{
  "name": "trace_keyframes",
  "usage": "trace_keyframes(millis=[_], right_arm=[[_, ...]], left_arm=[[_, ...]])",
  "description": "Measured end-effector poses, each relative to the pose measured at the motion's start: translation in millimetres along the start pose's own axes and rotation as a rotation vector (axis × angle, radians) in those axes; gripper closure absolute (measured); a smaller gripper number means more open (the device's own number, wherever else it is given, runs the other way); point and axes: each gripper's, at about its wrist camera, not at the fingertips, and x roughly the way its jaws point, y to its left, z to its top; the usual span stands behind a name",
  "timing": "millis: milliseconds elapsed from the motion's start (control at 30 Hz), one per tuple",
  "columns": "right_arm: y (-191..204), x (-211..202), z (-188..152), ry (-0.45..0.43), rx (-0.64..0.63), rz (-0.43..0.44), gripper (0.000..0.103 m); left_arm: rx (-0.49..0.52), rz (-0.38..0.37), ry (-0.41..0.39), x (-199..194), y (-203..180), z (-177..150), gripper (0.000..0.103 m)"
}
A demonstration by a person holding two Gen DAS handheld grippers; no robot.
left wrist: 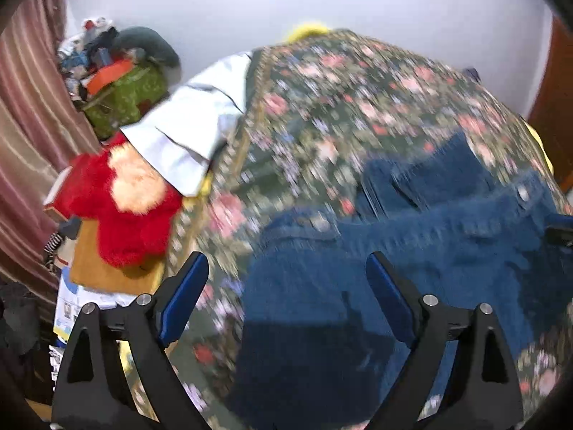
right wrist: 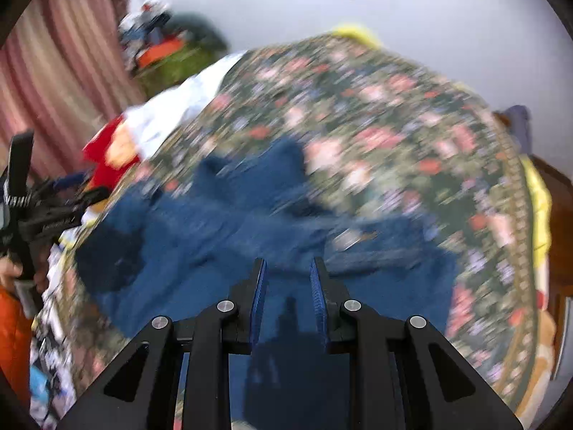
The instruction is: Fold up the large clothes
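Observation:
A pair of blue jeans lies spread on a floral bedspread. In the left wrist view my left gripper is wide open above the jeans' left part, holding nothing. In the right wrist view the jeans lie crumpled across the bedspread. My right gripper hovers over them, its jaws partly open with a narrow gap and nothing between them. The left gripper shows at the left edge of the right wrist view. Both views are motion-blurred.
A white pillow and a red plush toy lie at the bed's left side. A cluttered pile with a green bag stands by the striped curtain. A wooden door is at the right.

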Motion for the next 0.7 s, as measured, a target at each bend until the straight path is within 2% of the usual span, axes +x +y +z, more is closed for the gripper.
trace_keyframes(millis=[67,133,233,267,333,400,467,600,700], right_arm=[[16.5,18.0,-12.3,0.068,-0.030,0.037,0.083],[29.0,34.8,-23.6,0.123,-0.059,0.025,0.083],[43.4,66.5,-47.4,0.247,-0.127,-0.013,0.083],[44.9,65.5,-54.0,0.235,-0.148,-0.028,0.083],[43.9,54.9,-63.5,0.198,-0.194,-0.038,0.083],[38.8,42.4,-69.7,0.184,-0.219,-0.061,0.083],[28.4,29.0,-75.9,0.163,-0.236,-0.115,0.083],[-4.5,9.3,-81.4,0.168,-0.130,-0.032,0.083],[-23.3,-5.6,-87.1,0.158,-0.094,-0.088,0.083]], left_arm=[[0.038,-0.001,0.043,8.1,-10.2,-18.1,0.013],[0.075,0.010,0.082,17.6,-18.1,-34.7,0.013],[0.132,0.107,0.122,32.0,-19.4,-63.3,0.011],[0.141,0.113,0.131,36.7,-14.5,-72.6,0.009],[0.075,0.039,0.120,32.9,3.5,-84.0,0.005],[0.021,-0.001,0.123,28.2,17.1,-88.2,0.003],[-0.032,0.019,0.107,22.8,30.6,-91.1,0.000],[-0.108,-0.004,0.113,17.4,40.3,-99.9,0.000],[-0.095,0.055,0.086,6.2,38.1,-105.2,0.000]])
